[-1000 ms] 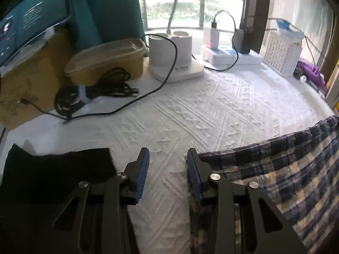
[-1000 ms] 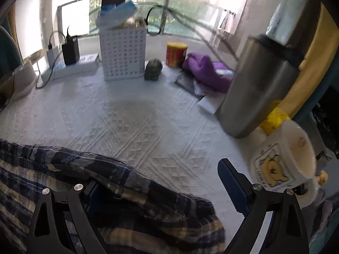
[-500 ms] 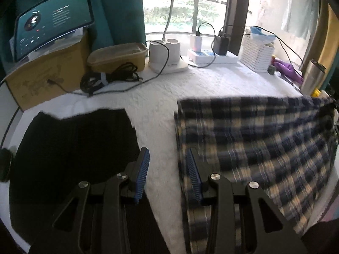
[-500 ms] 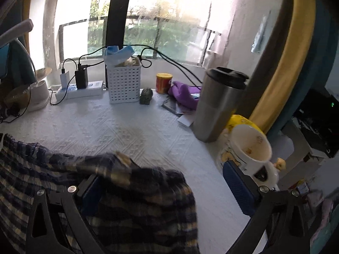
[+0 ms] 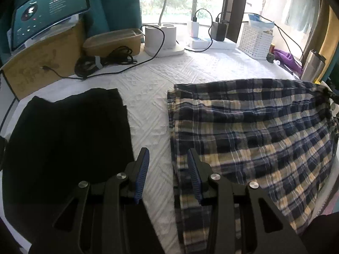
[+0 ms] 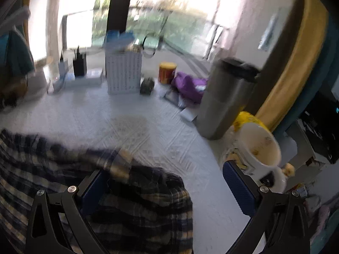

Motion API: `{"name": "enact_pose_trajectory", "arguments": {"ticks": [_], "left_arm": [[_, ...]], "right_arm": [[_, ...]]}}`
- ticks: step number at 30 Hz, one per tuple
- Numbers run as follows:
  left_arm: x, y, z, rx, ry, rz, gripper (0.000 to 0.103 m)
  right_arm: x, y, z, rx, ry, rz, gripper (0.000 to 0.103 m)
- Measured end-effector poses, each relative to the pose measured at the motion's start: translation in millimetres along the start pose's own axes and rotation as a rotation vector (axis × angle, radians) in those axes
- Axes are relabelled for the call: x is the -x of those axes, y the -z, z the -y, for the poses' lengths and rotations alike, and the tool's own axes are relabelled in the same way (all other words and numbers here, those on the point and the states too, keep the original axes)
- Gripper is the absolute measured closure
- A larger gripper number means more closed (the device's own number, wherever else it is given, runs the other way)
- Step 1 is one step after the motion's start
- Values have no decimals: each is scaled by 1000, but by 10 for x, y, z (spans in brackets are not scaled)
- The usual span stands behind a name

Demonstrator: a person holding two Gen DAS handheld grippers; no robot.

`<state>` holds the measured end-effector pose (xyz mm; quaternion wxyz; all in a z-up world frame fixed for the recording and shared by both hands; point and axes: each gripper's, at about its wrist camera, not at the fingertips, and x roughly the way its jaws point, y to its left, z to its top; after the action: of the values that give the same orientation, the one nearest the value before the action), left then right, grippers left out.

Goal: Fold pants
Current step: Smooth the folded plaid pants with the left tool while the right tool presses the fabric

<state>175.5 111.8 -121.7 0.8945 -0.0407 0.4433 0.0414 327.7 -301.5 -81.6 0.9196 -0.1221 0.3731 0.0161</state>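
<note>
The blue-and-cream plaid pants (image 5: 254,139) lie folded flat on the right of the white textured tablecloth (image 5: 148,84). My left gripper (image 5: 167,151) hovers open over the bare strip at their left edge, and nothing is between its blue pads. The right finger (image 5: 193,173) hangs over the plaid's border. In the blurred right wrist view, the pants' bunched corner (image 6: 135,201) lies below and between the fingers of my right gripper (image 6: 163,168). That gripper is wide open and neither pad presses the cloth.
A black folded garment (image 5: 67,139) lies left of the strip. At the back stand a cardboard box (image 5: 42,63), a cable bundle (image 5: 106,60), a charging base (image 5: 163,42) and a white basket (image 5: 257,42). A steel tumbler (image 6: 226,99) and mug (image 6: 256,150) stand at the right edge.
The left gripper drew back from the far table, so the whole plaid pants and black garment now show. The right gripper pulled back slightly, and its jaws stand a little wider over the loose plaid corner.
</note>
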Motion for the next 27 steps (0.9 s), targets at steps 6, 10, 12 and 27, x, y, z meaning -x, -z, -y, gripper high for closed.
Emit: {"name": "enact_pose_trajectory", "arguments": {"ticks": [6,10,12,27], "left_arm": [[-266,-183,86,-21,-3,-29,66],[-330,-275,127,-34,0,-30,66],[-317,-303,162,-46,5,-22,66],[-298,-320,262,-82,9,-17,66]], "right_arm": [[-487,-63,-132,50,-19,-97,0],[-342,-59,-96,51,-45,-62,0],[-212,-27,-82,52,-65,-50,0],[-172,-38,254,-99,-24,-10,0]]}}
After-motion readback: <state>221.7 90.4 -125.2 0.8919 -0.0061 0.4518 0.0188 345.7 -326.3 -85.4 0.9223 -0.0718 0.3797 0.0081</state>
